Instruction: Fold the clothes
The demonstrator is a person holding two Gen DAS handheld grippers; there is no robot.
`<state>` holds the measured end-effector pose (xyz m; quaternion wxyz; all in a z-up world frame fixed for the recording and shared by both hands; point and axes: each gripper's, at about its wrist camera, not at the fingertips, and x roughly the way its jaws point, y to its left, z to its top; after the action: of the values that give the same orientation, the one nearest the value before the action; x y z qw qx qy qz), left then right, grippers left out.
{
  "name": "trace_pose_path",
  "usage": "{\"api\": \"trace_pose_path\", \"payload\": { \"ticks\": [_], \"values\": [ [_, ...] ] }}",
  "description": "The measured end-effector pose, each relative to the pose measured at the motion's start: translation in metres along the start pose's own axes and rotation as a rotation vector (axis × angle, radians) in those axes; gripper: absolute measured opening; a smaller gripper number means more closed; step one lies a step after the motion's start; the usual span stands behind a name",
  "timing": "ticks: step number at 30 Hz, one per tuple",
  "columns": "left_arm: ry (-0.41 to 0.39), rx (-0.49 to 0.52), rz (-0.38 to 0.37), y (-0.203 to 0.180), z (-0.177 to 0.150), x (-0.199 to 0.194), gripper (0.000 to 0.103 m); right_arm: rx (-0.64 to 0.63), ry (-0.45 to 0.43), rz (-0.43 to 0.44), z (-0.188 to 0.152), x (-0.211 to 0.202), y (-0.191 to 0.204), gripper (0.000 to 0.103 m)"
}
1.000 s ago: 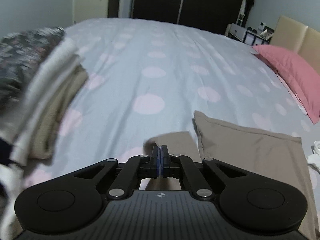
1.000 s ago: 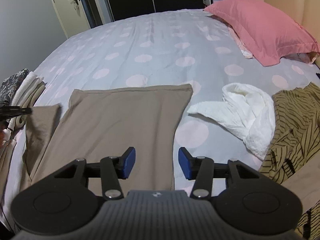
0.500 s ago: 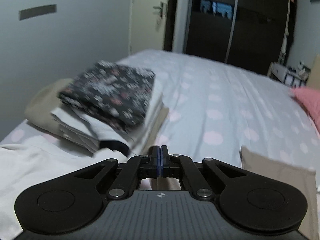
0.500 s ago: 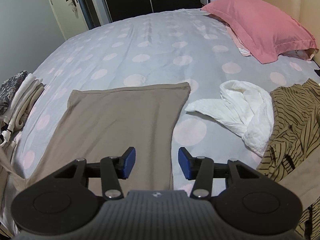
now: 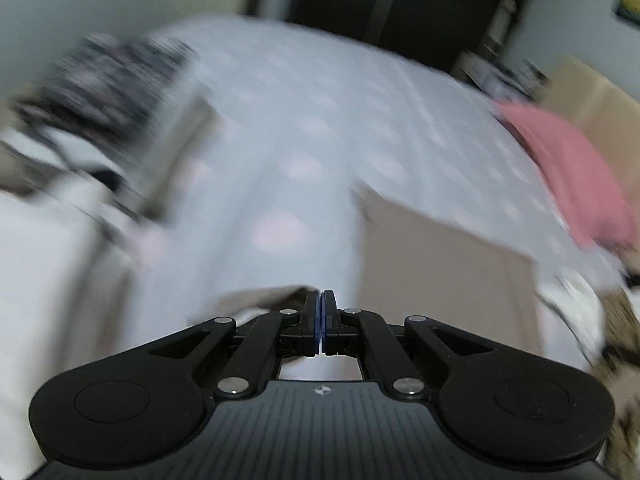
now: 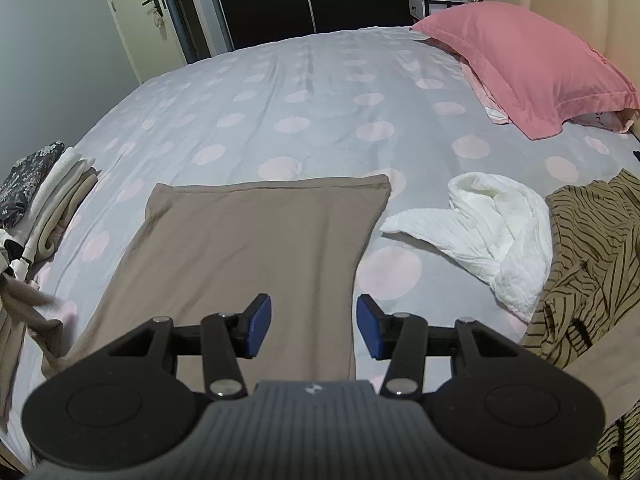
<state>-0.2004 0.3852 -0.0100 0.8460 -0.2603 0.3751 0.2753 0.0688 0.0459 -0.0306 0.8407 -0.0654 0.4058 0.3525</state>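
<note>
A taupe garment (image 6: 256, 256) is spread flat on the dotted bedspread (image 6: 320, 92), with its far hem lying straight across and its near part running under the right gripper (image 6: 313, 321). The fingers of this gripper are held apart, above the cloth near its right edge, and nothing is gripped between them. The left gripper (image 5: 321, 322) is pressed together, and a piece of taupe fabric appears to be pinched at its tips; because the left wrist view is strongly blurred, it cannot be told with certainty whether this fabric is a sleeve or a side flap of the same garment. At the far left a stack of folded clothes (image 6: 44, 192) is seen, and at the right a crumpled white cloth (image 6: 492, 236) and a striped garment (image 6: 592, 264) are waiting beside the pink pillow (image 6: 532, 68). The step in hand is judged to be the folding of the left side over the body of the garment. To do it well, the pinched edge should be carried across low and laid parallel to the right edge, so that no slack is trapped underneath. The body should be held down or smoothed by the right gripper while the flap is placed, and the grip should be released only when the fold line is straight.
</note>
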Motion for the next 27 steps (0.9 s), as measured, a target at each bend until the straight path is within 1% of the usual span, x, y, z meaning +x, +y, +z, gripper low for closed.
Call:
{"api": "trace_pose_path", "payload": {
  "ticks": [2,5,9,10,12,14,15,16,18,21,25,27],
  "values": [
    [0.072,0.052,-0.053,-0.020,-0.017,0.019,0.000,-0.004,0.006,-0.001,-0.001,0.001,0.000,0.051],
    [0.185,0.149,-0.110,-0.051,-0.047,0.043,0.000,-0.007,0.014,-0.003,-0.003,0.002,-0.001,0.051],
    [0.334,0.283,-0.188,-0.081,-0.082,0.061,0.000,-0.008,0.022,0.001,-0.003,0.004,-0.002,0.051],
    [0.380,0.311,-0.208,-0.085,-0.088,0.064,0.000,-0.009,0.025,0.002,-0.003,0.004,-0.002,0.051],
    [0.440,0.346,-0.234,-0.089,-0.096,0.065,0.000,-0.013,0.031,0.007,-0.004,0.006,-0.002,0.051],
    [0.466,0.372,-0.257,-0.088,-0.099,0.060,0.004,-0.019,0.036,0.012,-0.004,0.007,-0.001,0.051],
    [0.478,0.385,-0.269,-0.087,-0.100,0.058,0.012,-0.022,0.037,0.014,-0.005,0.007,-0.001,0.051],
    [0.481,0.400,-0.277,-0.087,-0.100,0.055,0.018,-0.025,0.038,0.015,-0.005,0.007,-0.001,0.051],
    [0.457,0.437,-0.283,-0.085,-0.096,0.045,0.019,-0.022,0.040,0.017,-0.006,0.007,-0.001,0.051],
    [0.387,0.520,-0.269,-0.085,-0.080,0.036,0.019,-0.015,0.045,0.020,-0.006,0.008,-0.002,0.051],
    [0.284,0.707,-0.205,-0.091,-0.064,0.030,0.019,-0.012,0.049,0.022,-0.007,0.008,-0.002,0.051],
    [0.263,0.795,-0.171,-0.094,-0.062,0.036,0.019,-0.011,0.050,0.022,-0.007,0.008,-0.002,0.051]
  ]
}}
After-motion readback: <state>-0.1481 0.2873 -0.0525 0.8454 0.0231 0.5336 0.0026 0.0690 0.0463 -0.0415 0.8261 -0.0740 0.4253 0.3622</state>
